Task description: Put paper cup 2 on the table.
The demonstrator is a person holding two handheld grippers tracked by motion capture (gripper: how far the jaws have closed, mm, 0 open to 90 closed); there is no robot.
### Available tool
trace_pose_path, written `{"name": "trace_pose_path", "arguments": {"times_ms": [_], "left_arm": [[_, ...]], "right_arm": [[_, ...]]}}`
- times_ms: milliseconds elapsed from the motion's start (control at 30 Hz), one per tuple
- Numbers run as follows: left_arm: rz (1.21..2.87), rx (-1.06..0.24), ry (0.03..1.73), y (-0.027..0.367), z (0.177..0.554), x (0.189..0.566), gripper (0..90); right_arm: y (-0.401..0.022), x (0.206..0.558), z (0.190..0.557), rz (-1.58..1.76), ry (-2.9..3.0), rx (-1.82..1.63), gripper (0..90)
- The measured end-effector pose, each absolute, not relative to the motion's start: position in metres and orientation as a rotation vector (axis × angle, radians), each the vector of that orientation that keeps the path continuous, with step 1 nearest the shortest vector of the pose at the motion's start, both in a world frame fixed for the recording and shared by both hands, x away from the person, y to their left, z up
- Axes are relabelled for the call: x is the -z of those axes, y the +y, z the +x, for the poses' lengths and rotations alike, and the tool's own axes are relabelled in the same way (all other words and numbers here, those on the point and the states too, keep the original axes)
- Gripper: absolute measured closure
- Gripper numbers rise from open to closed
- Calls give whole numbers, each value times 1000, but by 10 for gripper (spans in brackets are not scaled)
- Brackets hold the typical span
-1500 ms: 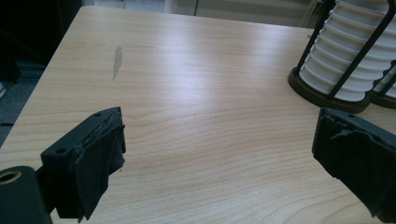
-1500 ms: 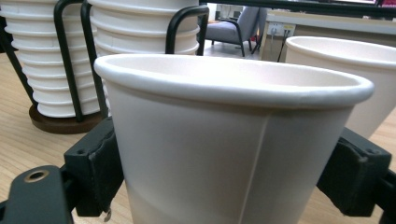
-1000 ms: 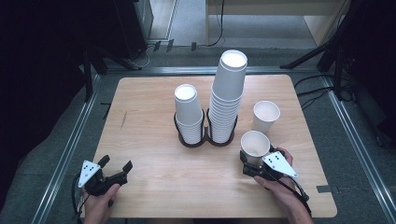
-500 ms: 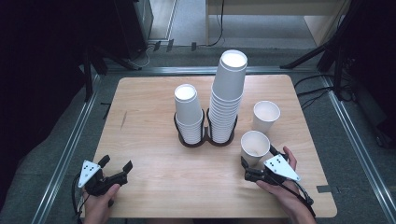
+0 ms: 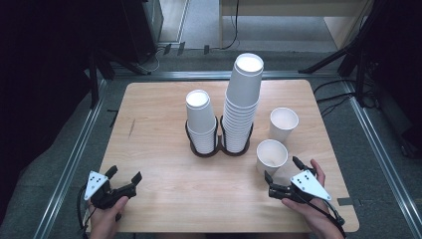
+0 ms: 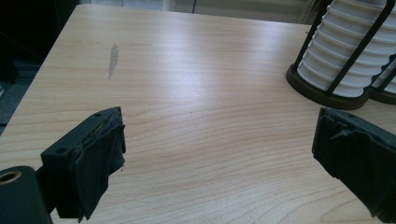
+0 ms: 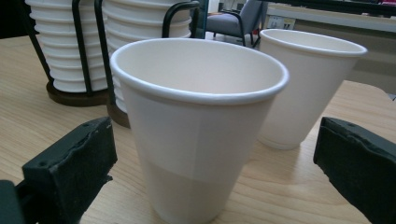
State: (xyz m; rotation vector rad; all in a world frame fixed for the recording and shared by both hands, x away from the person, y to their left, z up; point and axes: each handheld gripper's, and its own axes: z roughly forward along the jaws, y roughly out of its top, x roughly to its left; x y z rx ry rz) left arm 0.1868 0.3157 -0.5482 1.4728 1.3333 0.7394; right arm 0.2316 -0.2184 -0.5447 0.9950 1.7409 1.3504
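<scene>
My right gripper (image 5: 282,175) has let go of the near paper cup (image 5: 271,157) and pulled back a little toward the worktop's near edge. Its jaws have just been opening and now stand wide, with the cup between them, untouched. My left gripper (image 5: 123,174) rests spread and empty by the near left corner.

Right claw (image 5: 281,175) jaws have just been opening, left claw (image 5: 123,174) gapes wide, both low

Left gripper (image 5: 123,177) and right gripper (image 5: 281,174): black bodies, each topped by a grey three-cornered plate with dark holes. Jaws carry rough black pads; black cables trail rearward.
</scene>
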Motion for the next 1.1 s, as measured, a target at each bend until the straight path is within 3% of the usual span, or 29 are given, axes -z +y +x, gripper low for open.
{"name": "trace_pose_path", "arguments": {"times_ms": [1100], "left_arm": [[1426,-750,1370,329,179,547,28]], "right_arm": [[-303,544,216,1171,1564,-1226,0]]}}
